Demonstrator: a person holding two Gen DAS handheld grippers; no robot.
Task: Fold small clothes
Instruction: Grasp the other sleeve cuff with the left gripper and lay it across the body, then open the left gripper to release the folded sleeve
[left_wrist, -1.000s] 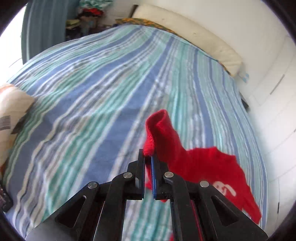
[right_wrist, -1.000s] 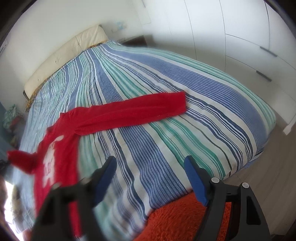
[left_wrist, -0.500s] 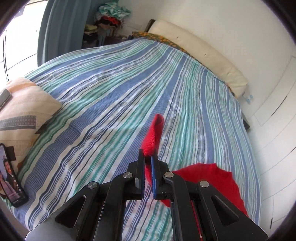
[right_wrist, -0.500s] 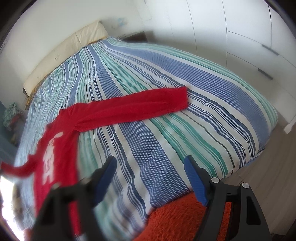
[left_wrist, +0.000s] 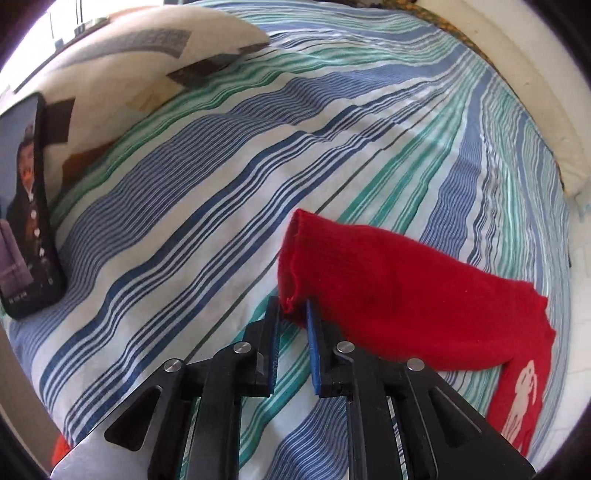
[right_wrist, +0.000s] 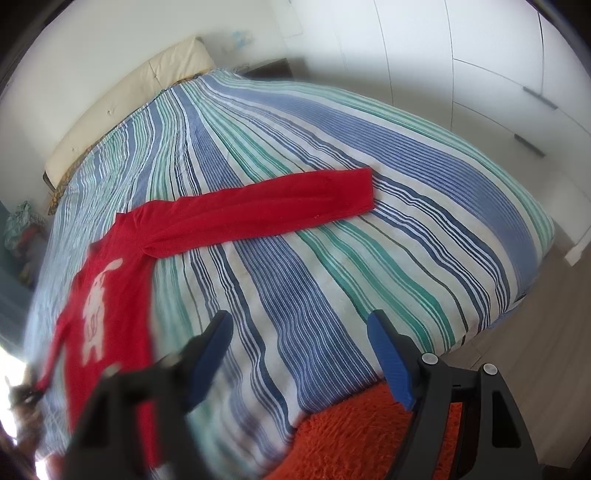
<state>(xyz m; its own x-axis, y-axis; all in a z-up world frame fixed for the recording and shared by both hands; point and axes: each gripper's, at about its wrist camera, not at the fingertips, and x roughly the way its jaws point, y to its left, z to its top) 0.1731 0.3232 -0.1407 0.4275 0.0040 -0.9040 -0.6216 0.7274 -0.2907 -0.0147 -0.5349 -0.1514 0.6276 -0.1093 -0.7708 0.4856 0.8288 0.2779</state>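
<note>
Red knit fabric, a small long-sleeved sweater (right_wrist: 110, 295) with a pale figure printed on its chest, lies spread on a bed (right_wrist: 332, 258) covered in blue, green and white stripes. Seen from the right wrist, one sleeve (right_wrist: 280, 203) stretches flat away from the sweater's body, toward the white wardrobe side of the bed.

In the left wrist view, the other sleeve (left_wrist: 388, 288) lies out from the sweater's body, its cuff (left_wrist: 291, 266) standing slightly up off the cover. The left hand-held gripper (left_wrist: 291, 314) sits right at that cuff. Its jaws are opening, a narrow gap showing between the blue pads, and the cuff's lower corner hangs between the tips; the pads do not look pressed on it.

The right hand-held gripper (right_wrist: 299, 332) hovers above the bed's near edge, beside the sweater's body, jaws spread wide with nothing between them. An orange shaggy rug (right_wrist: 369, 435) shows below it.

Beyond the sweater's cuff, a dark phone (left_wrist: 26, 206) with a lit screen lies at the bed's edge, propped on a cream patterned cushion (left_wrist: 129, 55).
</note>
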